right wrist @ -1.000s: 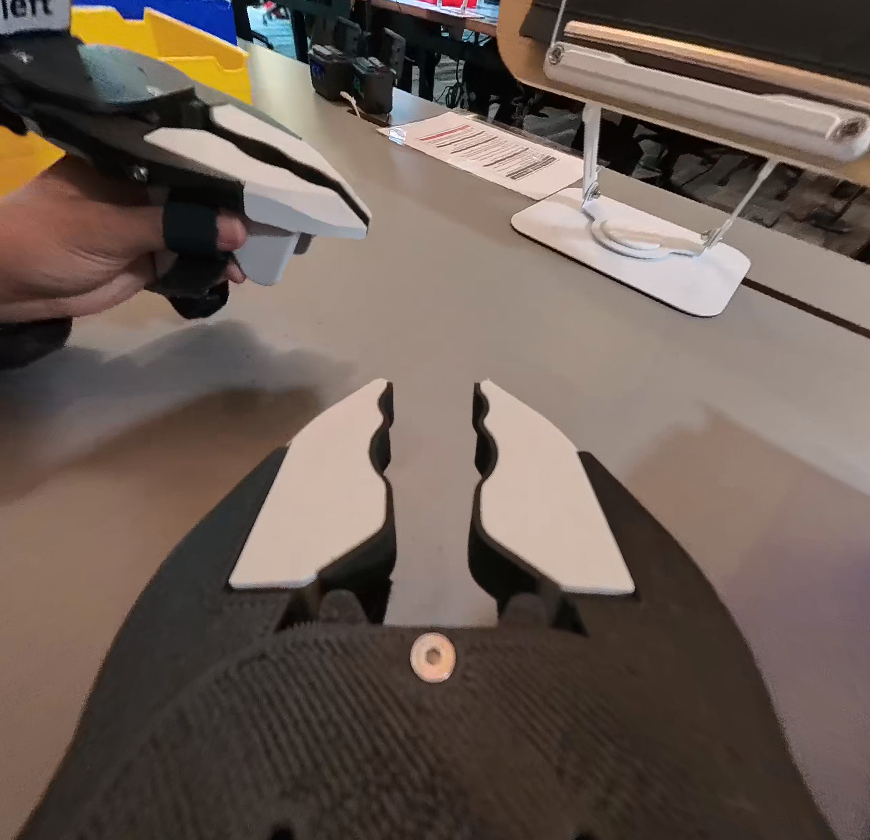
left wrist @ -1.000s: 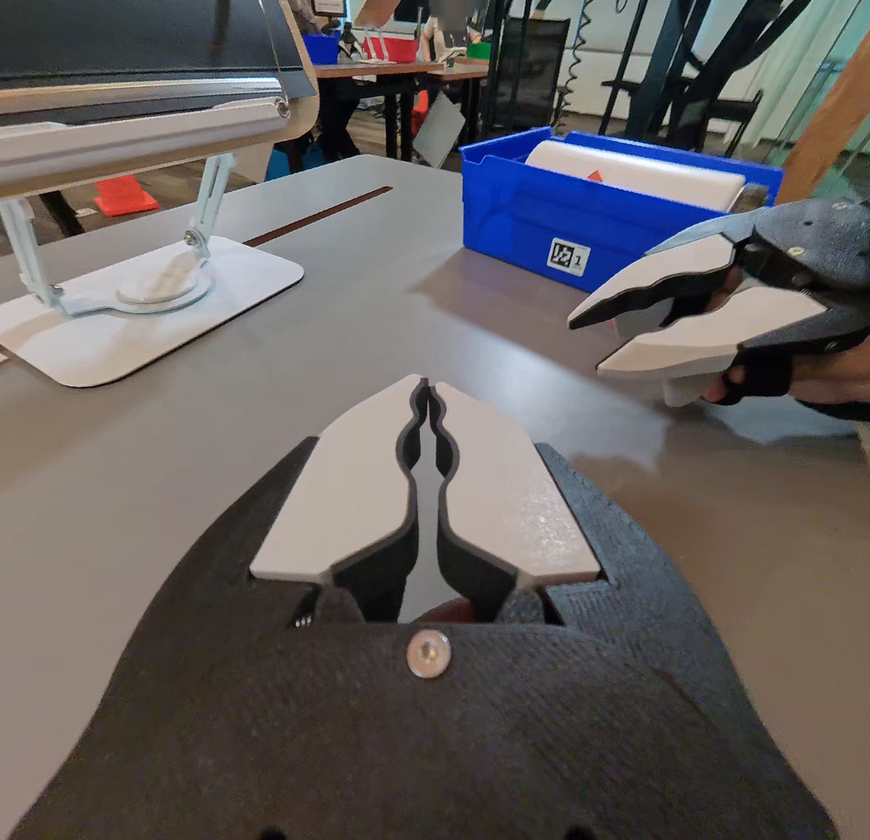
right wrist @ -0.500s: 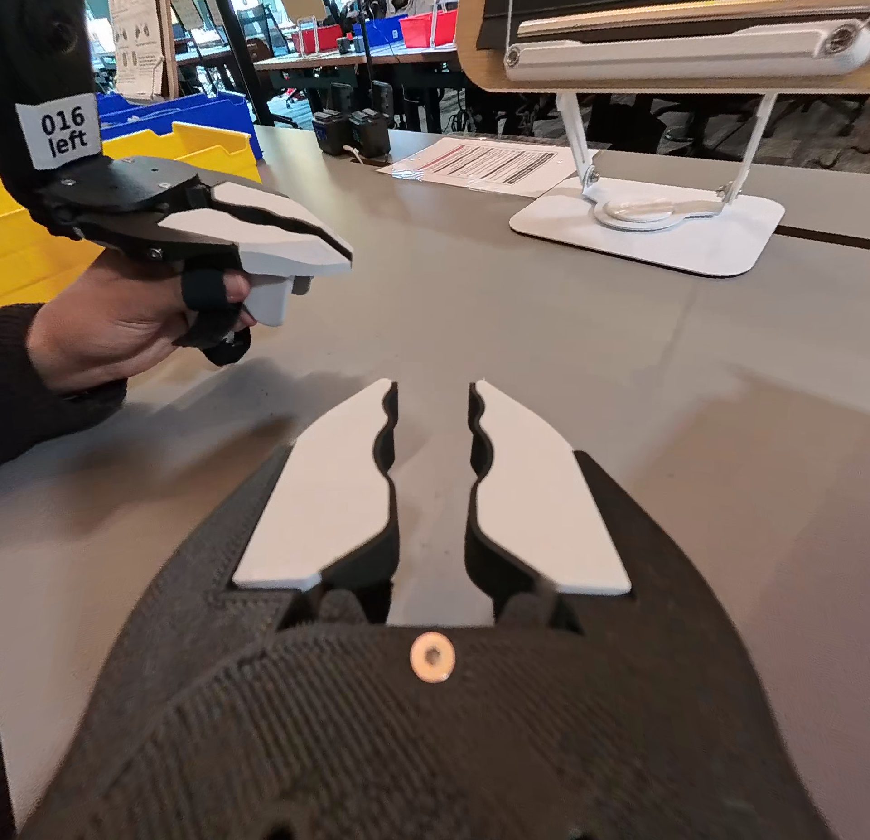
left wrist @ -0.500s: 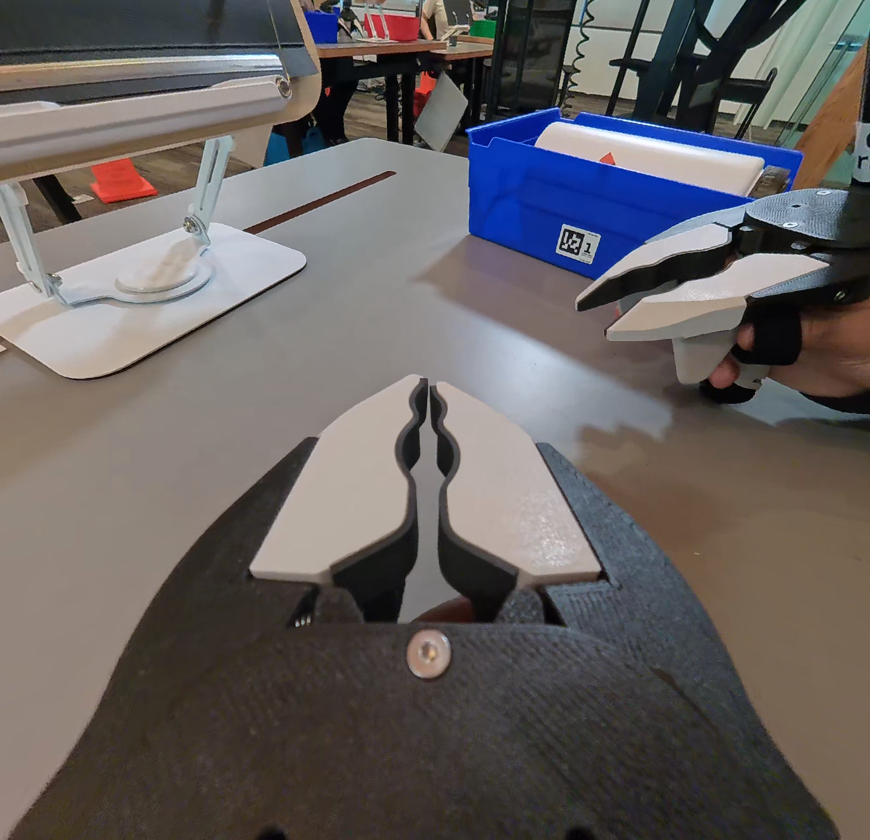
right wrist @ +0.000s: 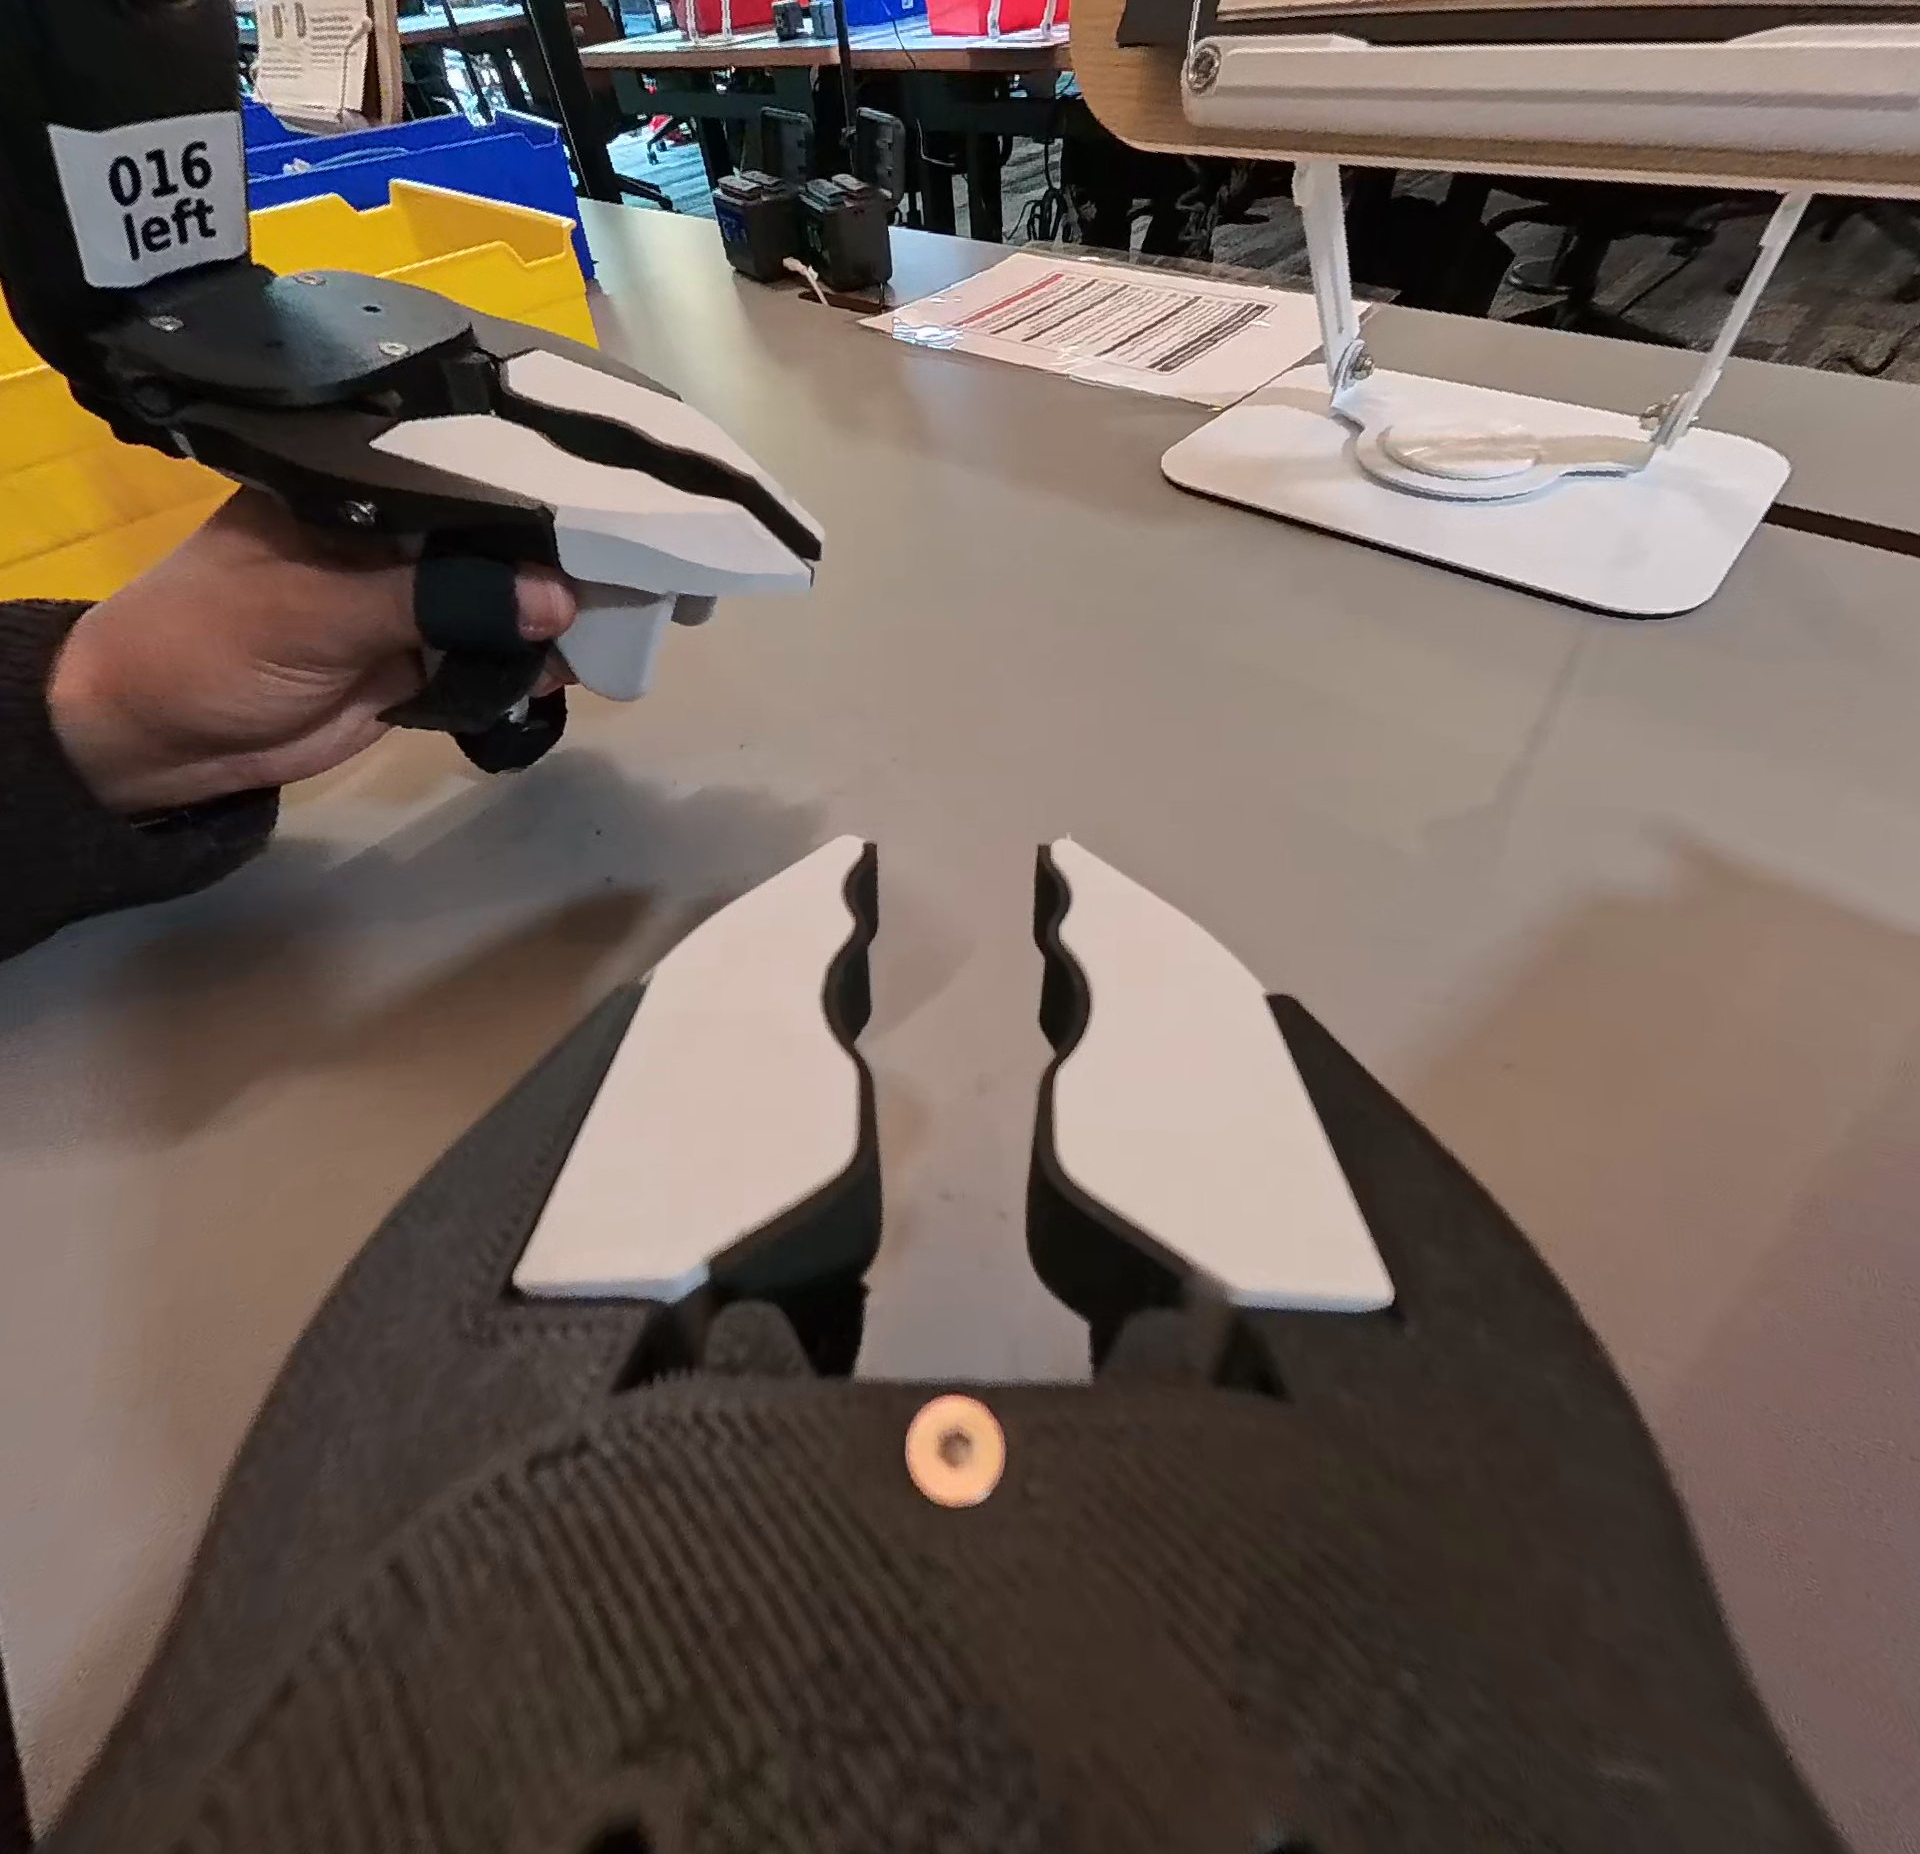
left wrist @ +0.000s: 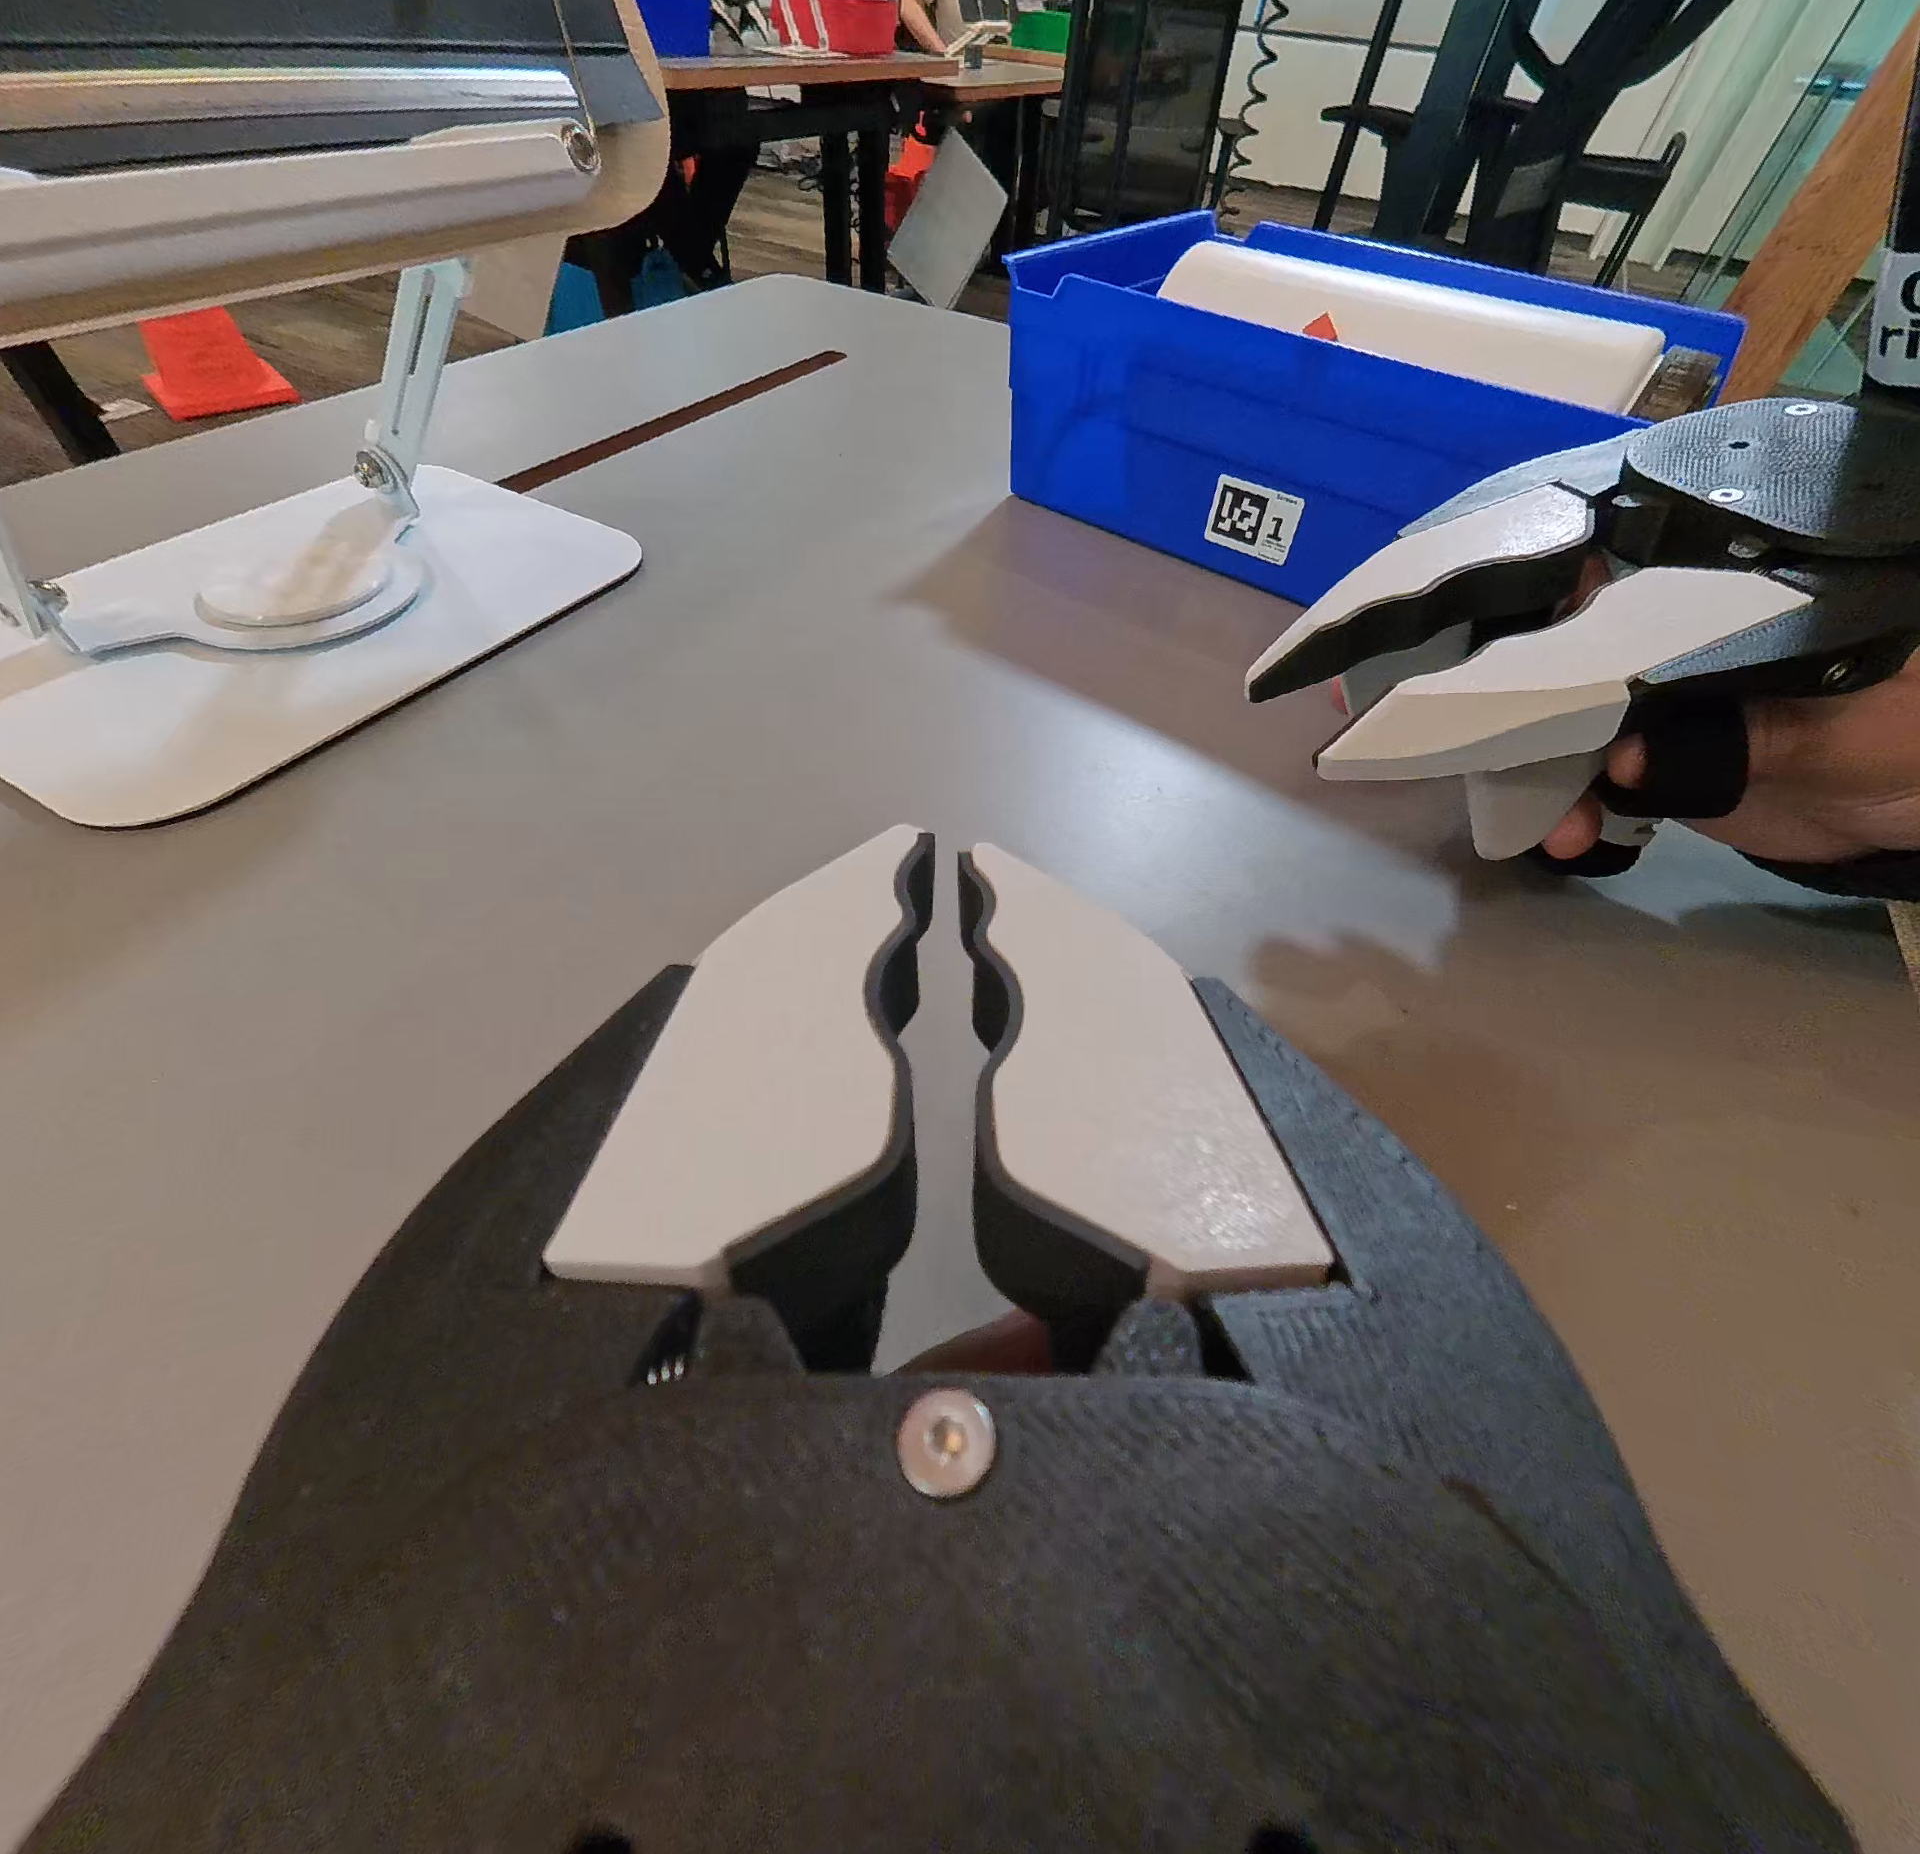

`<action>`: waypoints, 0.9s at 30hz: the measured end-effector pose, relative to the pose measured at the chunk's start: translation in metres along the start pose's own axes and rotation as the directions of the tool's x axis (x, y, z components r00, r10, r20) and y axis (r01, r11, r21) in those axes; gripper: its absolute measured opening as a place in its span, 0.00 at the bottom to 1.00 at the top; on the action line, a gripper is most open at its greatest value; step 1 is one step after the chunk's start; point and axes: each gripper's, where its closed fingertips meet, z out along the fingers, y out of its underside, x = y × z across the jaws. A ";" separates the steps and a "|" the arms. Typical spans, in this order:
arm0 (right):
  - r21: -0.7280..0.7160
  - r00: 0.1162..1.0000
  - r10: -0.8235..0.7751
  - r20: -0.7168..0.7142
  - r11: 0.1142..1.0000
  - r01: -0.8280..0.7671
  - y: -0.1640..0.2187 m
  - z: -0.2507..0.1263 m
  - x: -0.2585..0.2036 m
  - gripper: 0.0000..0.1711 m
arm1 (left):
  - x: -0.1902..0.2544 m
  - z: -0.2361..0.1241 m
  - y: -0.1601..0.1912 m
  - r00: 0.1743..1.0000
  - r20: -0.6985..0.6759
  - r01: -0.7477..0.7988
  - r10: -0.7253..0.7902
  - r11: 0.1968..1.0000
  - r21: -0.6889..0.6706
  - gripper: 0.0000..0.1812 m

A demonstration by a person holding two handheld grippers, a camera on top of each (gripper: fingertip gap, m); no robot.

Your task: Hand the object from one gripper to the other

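Observation:
My left gripper (left wrist: 945,850) hovers low over the grey table (left wrist: 727,765) with its jaws nearly together and nothing between them. It also shows at the left of the right wrist view (right wrist: 808,557), held by a hand. My right gripper (right wrist: 956,848) is open and empty above the table. It shows at the right of the left wrist view (left wrist: 1286,729), jaws apart, pointing left. The two grippers face each other with a gap of bare table between them. I see no object in either gripper or on the table between them.
A blue bin (left wrist: 1195,433) holding a white flat item (left wrist: 1403,334) stands at the back right. A white stand base (left wrist: 312,609) with a raised board sits at the left and also shows in the right wrist view (right wrist: 1475,495). A yellow bin (right wrist: 343,277) and a printed sheet (right wrist: 1101,318) lie farther back. The tips of one gripper are about 9 cm away from the tips of the other. About 30 cm separates my left fingertips from the white stand base (left wrist: 312,609).
The right gripper has rolled from a tilt to level and shifted slightly toward the left gripper. The left gripper has levelled too. Neither has taken hold of anything.

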 end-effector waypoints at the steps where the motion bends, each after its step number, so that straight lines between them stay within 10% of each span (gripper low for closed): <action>1: 0.001 1.000 0.002 0.001 1.000 -0.002 0.000 0.000 0.000 0.17 | 0.000 0.000 0.000 1.000 0.000 -0.001 0.001 1.000 0.000 0.03; 27: -0.071 0.990 -0.140 -0.013 0.988 0.139 0.009 0.008 -0.013 0.17 | -0.013 -0.004 -0.005 0.993 -0.010 0.119 -0.118 0.990 0.073 0.13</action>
